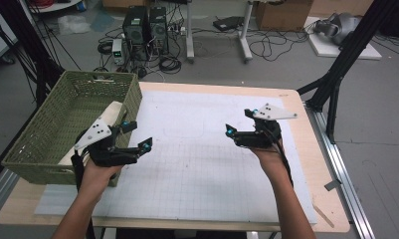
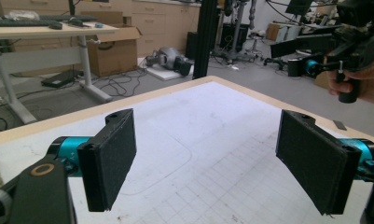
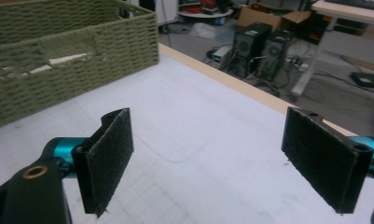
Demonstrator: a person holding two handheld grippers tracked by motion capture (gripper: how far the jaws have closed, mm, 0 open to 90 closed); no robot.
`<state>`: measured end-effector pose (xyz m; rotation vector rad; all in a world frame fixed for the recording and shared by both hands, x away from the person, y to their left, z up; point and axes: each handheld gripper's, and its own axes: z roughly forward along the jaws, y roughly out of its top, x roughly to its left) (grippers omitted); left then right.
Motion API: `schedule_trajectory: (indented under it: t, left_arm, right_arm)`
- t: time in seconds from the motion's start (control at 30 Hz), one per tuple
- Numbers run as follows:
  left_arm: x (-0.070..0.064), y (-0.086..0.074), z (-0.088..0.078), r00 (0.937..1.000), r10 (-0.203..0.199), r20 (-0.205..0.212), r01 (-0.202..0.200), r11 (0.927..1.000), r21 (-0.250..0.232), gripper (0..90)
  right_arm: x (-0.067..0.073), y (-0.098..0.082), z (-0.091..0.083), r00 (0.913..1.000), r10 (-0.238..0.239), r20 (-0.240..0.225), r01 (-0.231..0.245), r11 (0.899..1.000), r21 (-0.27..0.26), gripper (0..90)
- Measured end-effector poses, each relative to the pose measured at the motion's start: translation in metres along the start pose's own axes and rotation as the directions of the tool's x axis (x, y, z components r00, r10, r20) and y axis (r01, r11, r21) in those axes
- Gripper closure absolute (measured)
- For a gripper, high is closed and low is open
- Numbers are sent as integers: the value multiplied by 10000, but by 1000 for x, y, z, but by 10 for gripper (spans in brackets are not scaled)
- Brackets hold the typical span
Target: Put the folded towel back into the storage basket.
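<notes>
My left gripper (image 1: 139,135) hovers over the white gridded mat (image 1: 202,164), just right of a green woven basket (image 1: 43,134). Its jaws stand wide open with nothing between them; in the left gripper view (image 2: 210,158) the black pads (image 2: 107,158) frame bare mat. My right gripper (image 1: 238,122) is held over the mat's right half, also open and empty (image 3: 212,158). It points toward the basket (image 3: 72,51). In the left gripper view the right gripper (image 2: 348,42) shows at the upper right, held by a hand. A cream flat thing (image 1: 115,108) lies in the basket, partly hidden.
The wooden table (image 1: 316,164) ends close to the mat on the right and front. Black frame struts (image 1: 336,79) stand at the far right corner. Computer towers (image 1: 146,27) and cables lie on the floor beyond the far edge.
</notes>
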<state>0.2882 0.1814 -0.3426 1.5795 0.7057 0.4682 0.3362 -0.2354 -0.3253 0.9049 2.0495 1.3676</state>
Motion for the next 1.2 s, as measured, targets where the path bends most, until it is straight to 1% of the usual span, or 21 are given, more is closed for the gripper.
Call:
schedule_trajectory:
  t: [0.07,0.13,0.2,0.3,0.37,0.5,0.57,0.6,0.67,0.73,0.8,0.97,1.0,1.03,1.1,1.2]
  left_arm:
    - [0,-2,2,9999,-69,90,69,10000,13,204]
    - [-1,-3,5,9998,-61,195,61,10000,28,204]
    - [-3,-5,7,9995,-30,326,30,10000,15,204]
    - [-5,-10,11,9991,67,422,-68,10000,20,199]
    - [-6,-13,13,9990,28,438,-31,10000,56,191]
    - [-10,-22,18,9985,4,540,-9,10000,78,178]
    - [-13,-27,22,9981,182,583,-187,9998,82,178]
    - [-14,-30,24,9978,254,604,-263,9996,134,178]
    - [-18,-38,28,9970,468,614,-486,9984,275,179]
    - [-23,-47,32,9957,660,655,-690,9966,450,183]
    - [-26,-55,36,9943,840,651,-886,9935,717,184]
    - [-28,-70,40,9950,868,497,-917,9902,1053,187]
    - [-28,-72,41,9955,818,471,-864,9906,1059,186]
    - [-28,-73,41,9956,822,452,-867,9905,1072,186]
    - [-28,-73,42,9959,791,434,-835,9904,1102,187]
    - [-27,-72,42,9966,754,345,-785,9918,1006,186]
  right_arm:
    - [-2,-7,-9,9998,88,196,-89,9999,50,154]
    - [-3,-14,-18,9989,54,470,-56,10000,46,155]
    - [-5,-23,-27,9972,140,728,-140,9999,-8,155]
    - [-6,-36,-38,9936,218,1110,-218,9998,-8,155]
    - [-6,-45,-44,9900,201,1397,-211,9998,57,155]
    - [-4,-63,-54,9838,185,1782,-214,9997,143,155]
    - [-4,-71,-58,9813,189,1914,-227,9996,173,155]
    - [-4,-76,-60,9793,283,2006,-322,9993,162,155]
    - [-4,-84,-63,9761,274,2157,-336,9991,251,155]
    - [-4,-92,-65,9737,260,2262,-335,9990,297,155]
    - [-3,-100,-67,9732,312,2279,-404,9985,356,155]
    - [-5,-112,-69,9721,282,2329,-433,9973,599,155]
    - [-6,-114,-69,9719,266,2341,-422,9972,619,155]
    - [-6,-116,-69,9723,342,2314,-507,9966,655,155]
    - [-7,-118,-69,9716,300,2349,-479,9963,709,155]
    - [-7,-120,-67,9724,345,2307,-534,9956,764,155]
